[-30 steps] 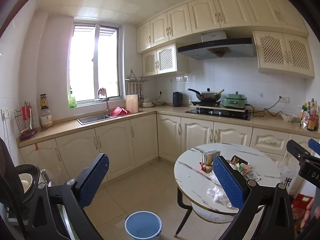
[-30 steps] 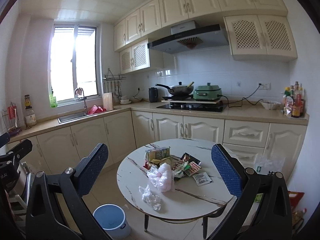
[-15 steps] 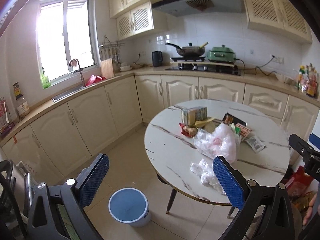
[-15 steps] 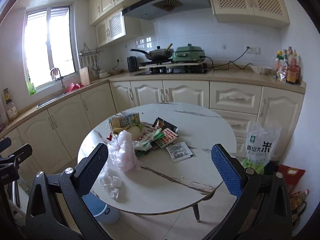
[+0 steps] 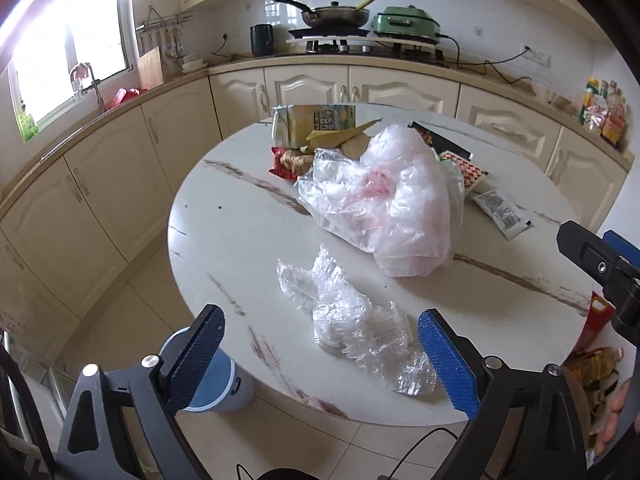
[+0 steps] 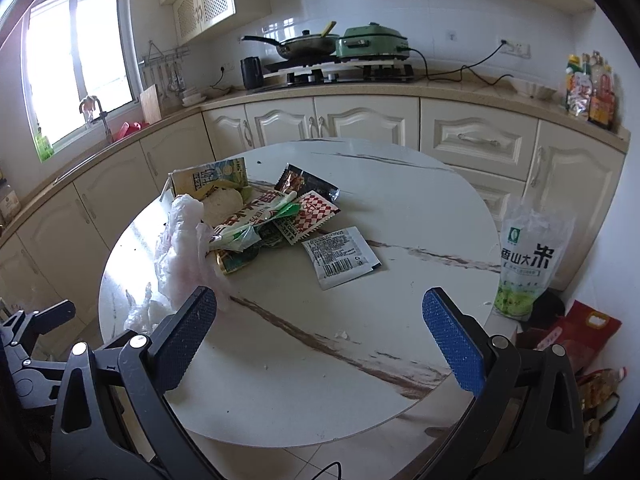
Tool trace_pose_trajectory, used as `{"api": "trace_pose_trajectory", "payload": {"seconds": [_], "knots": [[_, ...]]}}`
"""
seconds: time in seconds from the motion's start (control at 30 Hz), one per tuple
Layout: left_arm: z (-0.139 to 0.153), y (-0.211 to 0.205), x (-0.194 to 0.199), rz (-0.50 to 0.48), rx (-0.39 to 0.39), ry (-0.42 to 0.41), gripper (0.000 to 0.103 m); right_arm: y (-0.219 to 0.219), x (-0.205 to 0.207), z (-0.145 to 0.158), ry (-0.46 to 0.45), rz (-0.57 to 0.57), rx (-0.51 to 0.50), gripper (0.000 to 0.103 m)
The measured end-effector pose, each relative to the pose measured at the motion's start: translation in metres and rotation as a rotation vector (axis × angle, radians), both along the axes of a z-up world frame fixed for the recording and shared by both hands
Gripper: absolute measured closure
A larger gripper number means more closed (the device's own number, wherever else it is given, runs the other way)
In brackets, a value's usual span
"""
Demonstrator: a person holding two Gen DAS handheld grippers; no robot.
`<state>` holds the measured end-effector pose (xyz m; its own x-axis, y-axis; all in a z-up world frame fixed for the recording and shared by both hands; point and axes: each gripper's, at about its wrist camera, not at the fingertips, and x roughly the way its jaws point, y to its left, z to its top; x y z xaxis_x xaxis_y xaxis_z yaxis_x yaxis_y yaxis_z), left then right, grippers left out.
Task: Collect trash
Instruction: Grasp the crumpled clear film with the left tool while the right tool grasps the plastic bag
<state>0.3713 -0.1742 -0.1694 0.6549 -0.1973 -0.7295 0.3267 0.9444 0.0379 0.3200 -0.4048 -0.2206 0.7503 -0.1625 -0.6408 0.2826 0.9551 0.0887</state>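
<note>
The round table (image 5: 224, 240) held the trash. A big plastic bag (image 5: 392, 208) sat in the middle, crinkly clear wrap (image 5: 348, 320) near the edge. Left tool (image 5: 320, 356) and right tool (image 6: 320, 328) were both wide open, holding nothing. The light wrap could slip off.

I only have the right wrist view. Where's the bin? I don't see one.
Observer: The left wrist view shows a blue bin on the floor by the round table's near-left edge.
Operator: Is the left tool on anything?
Observer: The left tool is open, with crumpled clear wrap lying on the table between its fingers, not gripped.
Operator: Anything hidden behind the big plastic bag?
Observer: A red snack wrapper lies beside the yellow carton, just past the big plastic bag.
</note>
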Motion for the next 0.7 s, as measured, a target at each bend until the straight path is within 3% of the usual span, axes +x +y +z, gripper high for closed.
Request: {"api": "trace_pose_trajectory", "payload": {"seconds": [0.07, 0.17, 0.23, 0.33, 0.57, 0.7], "knots": [[-0.001, 0.005, 0.011, -0.013, -0.012, 0.04, 0.038, 0.001, 0.005, -0.003, 0.007, 0.007, 0.001, 0.0], [-0.005, 0.014, 0.031, -0.043, -0.066, 0.081, 0.052, 0.006, 0.013, -0.004, 0.008, 0.034, 0.007, 0.0], [-0.004, 0.023, 0.04, -0.09, -0.109, 0.082, 0.076, 0.011, 0.02, -0.005, 0.005, 0.057, 0.025, 0.0], [-0.001, 0.04, 0.053, -0.134, -0.135, 0.074, 0.083, 0.021, 0.037, -0.007, 0.005, 0.099, 0.06, 0.0], [0.007, 0.098, 0.081, -0.129, -0.215, 0.043, 0.084, 0.056, 0.087, -0.024, 0.045, 0.193, 0.131, 0.0], [0.005, 0.117, 0.061, -0.137, -0.242, 0.022, 0.084, 0.066, 0.102, -0.031, 0.051, 0.168, 0.09, 0.0]]}}
